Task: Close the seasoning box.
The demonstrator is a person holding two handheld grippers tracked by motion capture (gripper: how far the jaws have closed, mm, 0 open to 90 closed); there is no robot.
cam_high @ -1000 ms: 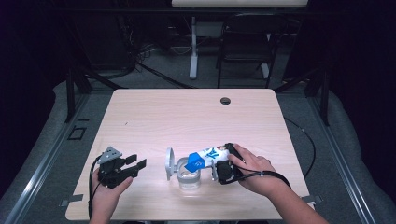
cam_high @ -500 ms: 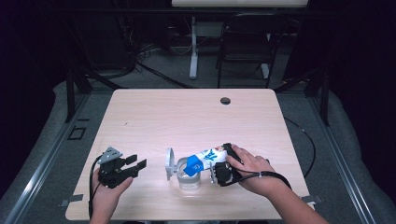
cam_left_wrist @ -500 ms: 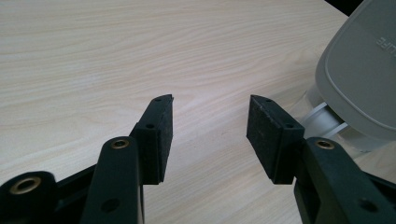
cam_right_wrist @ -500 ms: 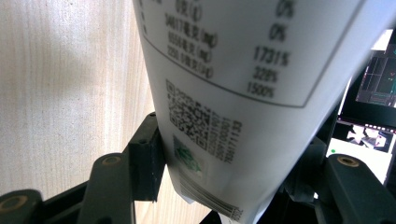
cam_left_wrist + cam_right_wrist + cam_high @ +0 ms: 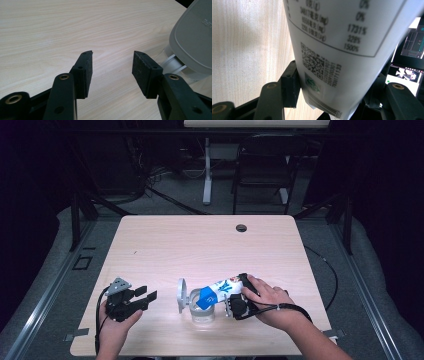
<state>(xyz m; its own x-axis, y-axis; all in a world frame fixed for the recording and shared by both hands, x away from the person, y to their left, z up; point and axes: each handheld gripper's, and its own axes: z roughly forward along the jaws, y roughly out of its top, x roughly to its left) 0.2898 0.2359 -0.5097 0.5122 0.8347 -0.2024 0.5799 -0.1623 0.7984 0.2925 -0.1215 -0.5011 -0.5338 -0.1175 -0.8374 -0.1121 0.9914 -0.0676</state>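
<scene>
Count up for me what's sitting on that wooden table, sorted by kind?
Handheld grippers: 2, left gripper, right gripper
White and blue bag: 1
Clear container with grey lid: 1
Total: 4

Pale matt wood-grain worktop (image 5: 200, 245); smooth white printed plastic pouch (image 5: 332, 45); clear container (image 5: 201, 312) with matt grey plastic lid (image 5: 192, 37).

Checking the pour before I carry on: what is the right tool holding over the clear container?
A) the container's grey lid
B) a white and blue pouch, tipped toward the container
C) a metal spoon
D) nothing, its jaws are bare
B: the right tool grips the white and blue pouch, tilted with its blue end over the clear container.
</scene>
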